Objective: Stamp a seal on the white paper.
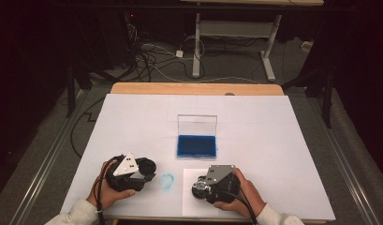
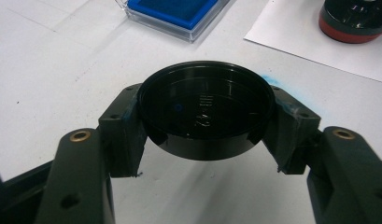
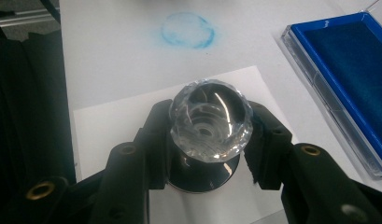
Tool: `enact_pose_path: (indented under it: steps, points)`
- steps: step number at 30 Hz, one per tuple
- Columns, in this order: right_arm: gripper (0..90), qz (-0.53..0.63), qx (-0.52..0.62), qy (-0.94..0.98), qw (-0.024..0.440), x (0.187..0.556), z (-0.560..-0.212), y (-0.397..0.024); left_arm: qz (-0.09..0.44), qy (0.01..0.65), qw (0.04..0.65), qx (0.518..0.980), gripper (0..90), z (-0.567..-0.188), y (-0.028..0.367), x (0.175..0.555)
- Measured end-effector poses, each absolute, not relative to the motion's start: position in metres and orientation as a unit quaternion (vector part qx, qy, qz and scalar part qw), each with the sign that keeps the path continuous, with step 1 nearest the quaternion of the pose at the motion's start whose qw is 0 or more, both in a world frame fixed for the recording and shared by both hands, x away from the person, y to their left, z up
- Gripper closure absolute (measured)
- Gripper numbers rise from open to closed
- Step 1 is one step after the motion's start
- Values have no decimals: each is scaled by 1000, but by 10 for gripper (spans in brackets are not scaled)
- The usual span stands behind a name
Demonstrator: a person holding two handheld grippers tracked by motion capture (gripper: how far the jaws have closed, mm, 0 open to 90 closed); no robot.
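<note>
Hands are sitting low in the high view, each wrapped around a gripper on the white table sheet. The left gripper, at lower left of that frame, is clamping a round black cap; in the left gripper view the cap is filling the centre of the picture, pinched at both sides by the dark pads, open side turned toward the camera, and it is looking lifted a little off the sheet, though that is hard to judge from this angle. The right gripper, at lower centre-right of the high view, is closed on a stamp with a faceted clear knob; in the right gripper view the knob is sitting in the middle of the frame with the jaws pressing in from either side, and the stamp's dark base is resting below it on a white paper sheet. A blue ink pad in a clear case, lid standing upright, is lying just above the frame's centre in the high view, apart from both grippers. A round blue smudge is marking the table sheet between the two grippers.
</note>
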State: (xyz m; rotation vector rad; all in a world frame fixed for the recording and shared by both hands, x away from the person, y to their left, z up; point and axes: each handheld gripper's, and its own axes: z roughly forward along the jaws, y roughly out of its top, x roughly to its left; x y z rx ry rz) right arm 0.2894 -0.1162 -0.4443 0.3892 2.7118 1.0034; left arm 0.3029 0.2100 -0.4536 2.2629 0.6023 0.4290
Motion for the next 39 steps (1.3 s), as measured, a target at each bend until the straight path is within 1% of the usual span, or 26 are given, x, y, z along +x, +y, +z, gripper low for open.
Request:
enact_pose_path:
  steps: [10,39]
  points:
    - [565,348,134,922,103,292,-446,-118,166,235,371,883,366,-454,210,303]
    - [569,331,123,927,128,289,-446,-115,167,235,373,882,366,-453,211,303]
